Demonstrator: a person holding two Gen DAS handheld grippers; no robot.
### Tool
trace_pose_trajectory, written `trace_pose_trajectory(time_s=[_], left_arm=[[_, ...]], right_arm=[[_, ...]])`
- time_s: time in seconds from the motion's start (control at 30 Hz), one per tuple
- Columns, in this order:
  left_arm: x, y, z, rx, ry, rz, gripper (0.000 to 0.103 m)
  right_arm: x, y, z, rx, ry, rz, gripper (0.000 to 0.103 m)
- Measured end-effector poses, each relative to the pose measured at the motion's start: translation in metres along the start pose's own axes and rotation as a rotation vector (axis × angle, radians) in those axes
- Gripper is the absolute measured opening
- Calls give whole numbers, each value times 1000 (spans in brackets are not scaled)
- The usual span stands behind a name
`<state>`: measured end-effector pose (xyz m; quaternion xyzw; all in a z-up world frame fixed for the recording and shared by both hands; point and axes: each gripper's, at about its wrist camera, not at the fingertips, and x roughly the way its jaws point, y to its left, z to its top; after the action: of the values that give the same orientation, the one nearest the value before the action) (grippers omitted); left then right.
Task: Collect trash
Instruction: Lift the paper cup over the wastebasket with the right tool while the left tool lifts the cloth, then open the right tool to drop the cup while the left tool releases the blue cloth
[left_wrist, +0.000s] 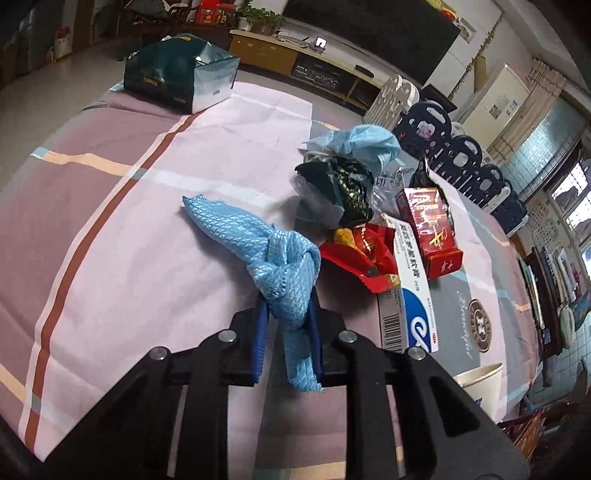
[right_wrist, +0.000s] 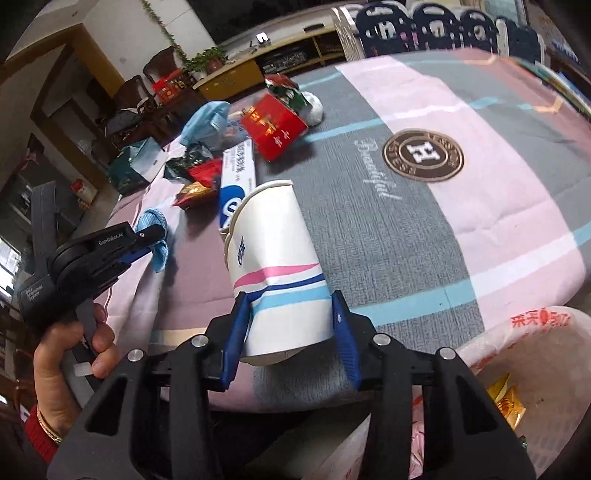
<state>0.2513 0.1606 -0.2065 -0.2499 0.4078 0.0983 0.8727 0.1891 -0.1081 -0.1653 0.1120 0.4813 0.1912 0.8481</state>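
**Both claws loaded, bag waiting at the near edge**

At the near edge of the cloth-covered surface (right_wrist: 424, 206), the right claw (right_wrist: 291, 317) is clamped on a paper cup (right_wrist: 273, 266), its blue pads pressing the cup's lower wall from either side. The cup tilts with its mouth pointing away, which suits a carry towards the plastic bag (right_wrist: 517, 369) hanging open just beside it at the lower right; wrappers already lie inside, so that bag looks to be the collection point.

The left claw (left_wrist: 286, 332) is closed on a knotted blue cloth (left_wrist: 266, 251), pinching its tail while the knot and the far end trail out over the surface. A grip on the thin tail is probably the easiest hold on something this limp.

The remaining trash sits bunched together near the middle: a red carton (left_wrist: 432, 229), a long white box (left_wrist: 410, 295), a red wrapper (left_wrist: 354, 258), a dark crumpled wrapper (left_wrist: 340, 188) and a blue face mask (left_wrist: 365, 144). A dark green paper bag (left_wrist: 181, 77) stands well apart at the far corner.

By my reading, several pieces are not yet collected.
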Motion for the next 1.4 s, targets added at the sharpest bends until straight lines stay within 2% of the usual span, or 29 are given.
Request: trace_pose_trajectory(time_s=[0.13, 0.2, 0.33, 0.5, 0.6, 0.73, 1.1, 1.4], left_arm=[[-24, 10, -3, -87, -27, -85, 20], [-43, 7, -11, -94, -47, -111, 20], [-90, -24, -33, 46, -94, -105, 20], [-142, -61, -54, 245, -165, -74, 20], [-165, -73, -65, 307, -187, -58, 20], [-186, -77, -74, 335, -193, -65, 20], [-210, -79, -92, 383, -210, -54, 20], [-210, -70, -89, 359, -206, -52, 20]], right_arm=[[-25, 6, -2, -17, -54, 9, 45], [-43, 7, -2, -21, -89, -3, 45], [-80, 1, -2, -23, -142, -9, 45], [-130, -7, -9, -43, -216, -61, 45], [-155, -12, -17, -64, -247, -110, 45], [-180, -22, -26, -65, -270, -140, 45], [-191, -26, -31, -35, -291, -109, 45], [-181, -16, -29, -49, -270, -94, 45]])
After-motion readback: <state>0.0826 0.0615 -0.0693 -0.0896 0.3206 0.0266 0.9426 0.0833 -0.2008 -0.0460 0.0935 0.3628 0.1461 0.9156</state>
